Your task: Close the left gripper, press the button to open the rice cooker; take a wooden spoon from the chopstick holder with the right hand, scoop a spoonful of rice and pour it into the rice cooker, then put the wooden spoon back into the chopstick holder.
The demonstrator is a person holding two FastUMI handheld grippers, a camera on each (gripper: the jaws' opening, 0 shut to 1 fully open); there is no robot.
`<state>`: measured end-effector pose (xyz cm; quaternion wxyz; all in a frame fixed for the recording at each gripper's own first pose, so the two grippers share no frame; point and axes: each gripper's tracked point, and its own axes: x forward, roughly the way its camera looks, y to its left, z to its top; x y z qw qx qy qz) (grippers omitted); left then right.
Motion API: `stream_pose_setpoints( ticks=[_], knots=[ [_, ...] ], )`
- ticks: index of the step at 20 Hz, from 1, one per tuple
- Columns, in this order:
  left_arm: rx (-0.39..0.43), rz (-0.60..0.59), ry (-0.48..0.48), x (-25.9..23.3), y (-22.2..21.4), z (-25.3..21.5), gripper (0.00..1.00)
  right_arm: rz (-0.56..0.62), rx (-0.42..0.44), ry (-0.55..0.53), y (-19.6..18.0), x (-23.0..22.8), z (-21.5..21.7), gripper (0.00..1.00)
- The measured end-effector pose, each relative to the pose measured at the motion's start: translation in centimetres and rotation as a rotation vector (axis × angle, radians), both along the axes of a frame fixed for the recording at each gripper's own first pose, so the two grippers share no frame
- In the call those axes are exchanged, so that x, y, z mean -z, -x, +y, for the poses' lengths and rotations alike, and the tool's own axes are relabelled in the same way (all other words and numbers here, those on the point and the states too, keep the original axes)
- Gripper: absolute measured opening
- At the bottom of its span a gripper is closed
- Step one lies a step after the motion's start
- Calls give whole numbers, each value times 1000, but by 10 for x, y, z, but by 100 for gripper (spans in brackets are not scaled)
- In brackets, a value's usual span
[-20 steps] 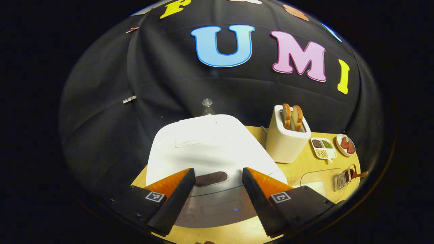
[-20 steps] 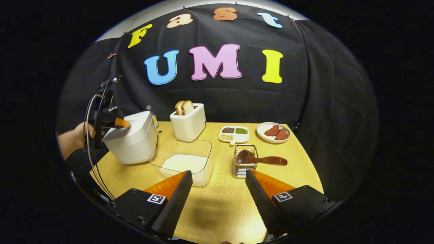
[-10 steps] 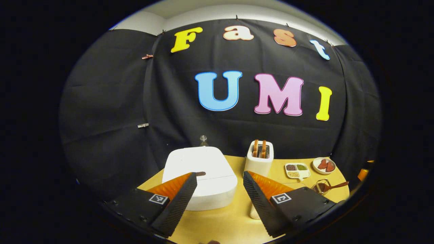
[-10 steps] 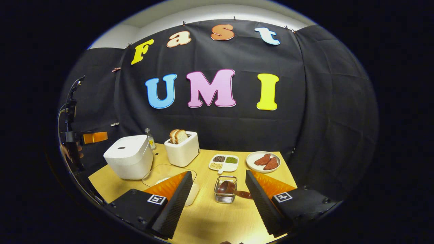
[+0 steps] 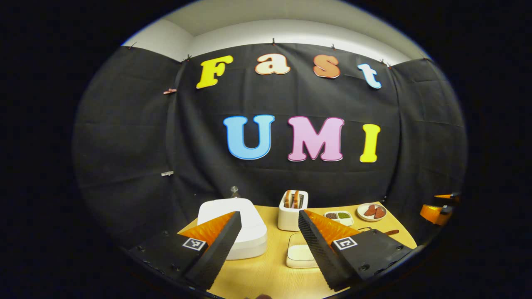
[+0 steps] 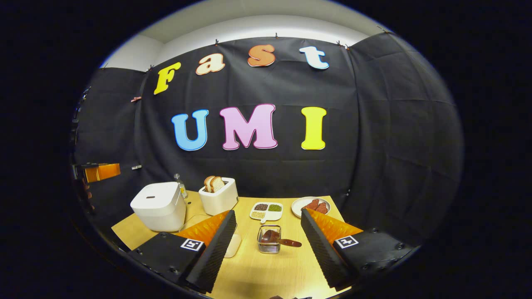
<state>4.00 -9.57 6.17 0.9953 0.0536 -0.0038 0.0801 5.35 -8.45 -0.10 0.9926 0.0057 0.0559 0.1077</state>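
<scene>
Between your left gripper's (image 5: 269,232) spread fingers, which hold nothing, you see the white rice cooker (image 5: 235,232), lid down, on the wooden table (image 5: 266,274). Your right gripper (image 6: 268,232) is likewise spread and empty, above the wire chopstick holder (image 6: 269,243), where one wooden spoon (image 6: 276,238) lies with its handle sticking out sideways. One clear tub of rice (image 5: 300,253) sits beside the cooker. Behind stand one toaster (image 6: 218,198) with two bread slices, one three-part dish (image 6: 266,210) and one plate (image 6: 309,205) with two red pieces. No label on these is readable.
</scene>
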Motion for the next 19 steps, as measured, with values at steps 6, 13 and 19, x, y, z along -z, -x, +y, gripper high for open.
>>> stream_pose_setpoints(
  ticks=[6, 13, 19],
  knots=[
    [97, -25, 58, 10, 15, 14, 95, -64, 99, 1, 50, -10, 26, 100],
    [142, -4, 47, 31, 44, 29, 95, -50, 118, 29, 96, 5, 55, 98],
    [120, 51, 78, 66, 59, 40, 95, -24, 177, 6, 108, 17, 51, 98]
  ],
)
